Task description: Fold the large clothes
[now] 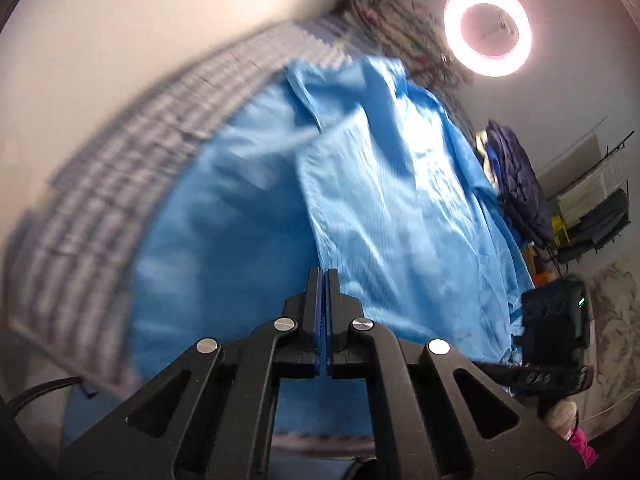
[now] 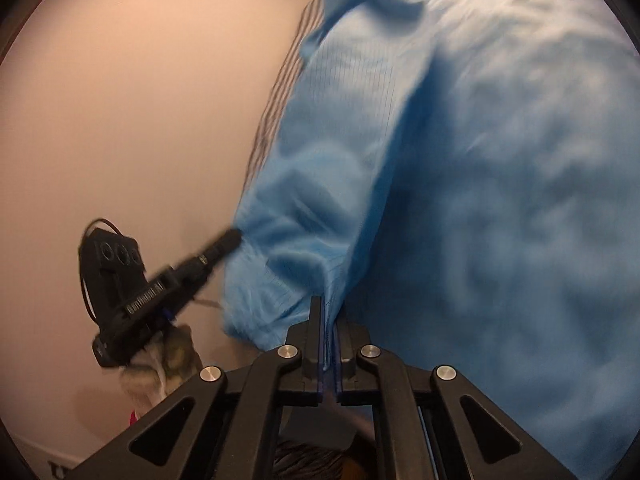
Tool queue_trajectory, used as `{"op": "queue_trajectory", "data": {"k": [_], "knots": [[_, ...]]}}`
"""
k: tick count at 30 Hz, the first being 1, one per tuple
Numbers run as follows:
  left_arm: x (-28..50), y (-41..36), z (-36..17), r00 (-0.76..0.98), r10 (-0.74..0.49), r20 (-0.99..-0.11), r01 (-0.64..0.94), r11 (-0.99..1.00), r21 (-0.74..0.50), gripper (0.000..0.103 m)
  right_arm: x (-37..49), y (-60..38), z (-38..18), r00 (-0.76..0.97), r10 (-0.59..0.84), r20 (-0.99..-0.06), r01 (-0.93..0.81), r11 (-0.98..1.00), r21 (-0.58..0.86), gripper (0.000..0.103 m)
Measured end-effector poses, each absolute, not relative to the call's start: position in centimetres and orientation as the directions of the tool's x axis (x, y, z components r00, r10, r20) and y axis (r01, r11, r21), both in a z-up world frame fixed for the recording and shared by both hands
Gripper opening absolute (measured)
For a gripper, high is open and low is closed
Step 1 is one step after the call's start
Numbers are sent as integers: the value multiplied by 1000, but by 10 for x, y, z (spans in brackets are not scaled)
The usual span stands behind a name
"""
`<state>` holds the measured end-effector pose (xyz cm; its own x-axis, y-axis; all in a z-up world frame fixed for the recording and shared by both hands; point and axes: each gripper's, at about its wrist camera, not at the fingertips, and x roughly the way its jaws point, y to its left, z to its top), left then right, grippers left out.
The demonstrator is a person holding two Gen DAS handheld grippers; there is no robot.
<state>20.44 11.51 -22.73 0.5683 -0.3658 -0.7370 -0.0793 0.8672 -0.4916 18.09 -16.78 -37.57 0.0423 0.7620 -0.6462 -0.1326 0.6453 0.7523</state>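
A large light-blue garment (image 1: 384,200) hangs lifted in front of both cameras and fills most of the right wrist view (image 2: 480,184). My left gripper (image 1: 323,280) is shut, with the blue cloth at its tips. My right gripper (image 2: 329,312) is shut on a fold of the blue garment, which is pinched between its fingers. The left gripper also shows in the right wrist view (image 2: 236,236), its tip against the garment's edge. The right gripper body shows at the right of the left wrist view (image 1: 556,328).
A grey checked bed cover (image 1: 132,184) lies behind the garment. A patterned blanket (image 1: 400,28), a dark blue jacket (image 1: 516,184), a lit ring lamp (image 1: 487,28) and a rack (image 1: 592,200) stand at the right. A plain wall (image 2: 132,120) is on the left.
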Motion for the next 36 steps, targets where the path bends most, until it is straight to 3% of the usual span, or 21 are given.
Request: {"op": "queue_trajectory", "data": {"k": [4,12,13,15,18,19,20,21,25,26,27,34,36], "knots": [[188,143,-228,592,-247,-767,-135,908,-396,0,159,-123,-388,-44,720,-693,-213,671,710,1],[181,170,-269,505,-341,-793,-220,838,-500,2,140,-62,-376,-90,682,-726,-371,654,660,1],[179,171,-268,510,-335,-792,-216,842,-495,5,140,-65,-373,-83,683,-725,-377,652,657,1],[179,167,-266,519,-287,-805,-207,871,-444,34,139,-73,-369,-65,675,-735,-392,660,641,1],[182,158,-270,512,-248,-822,-192,900,-391,41,141,-83,-366,-38,642,-766,-408,689,599,18],[185,153,-273,503,-244,-829,-182,908,-378,41,140,-89,-364,-35,635,-772,-408,696,591,44],[189,147,-277,495,-241,-835,-174,914,-367,41,142,-94,-364,-22,623,-782,-409,708,576,59],[190,143,-279,488,-237,-840,-166,920,-356,41,143,-98,-362,-7,617,-787,-410,716,565,60],[202,123,-294,445,-204,-872,-120,951,-284,37,153,-127,-359,25,633,-774,-349,731,586,60],[203,120,-298,436,-194,-879,-116,956,-269,16,158,-138,-360,44,627,-777,-326,745,582,58],[204,119,-301,428,-187,-884,-117,959,-259,1,160,-145,-360,55,619,-784,-310,757,575,57],[197,132,-289,465,-181,-867,-136,953,-272,0,172,-152,-380,37,591,-806,-271,782,561,12],[192,144,-284,479,-166,-862,-162,948,-272,0,171,-140,-382,22,598,-801,-295,769,567,6]]}}
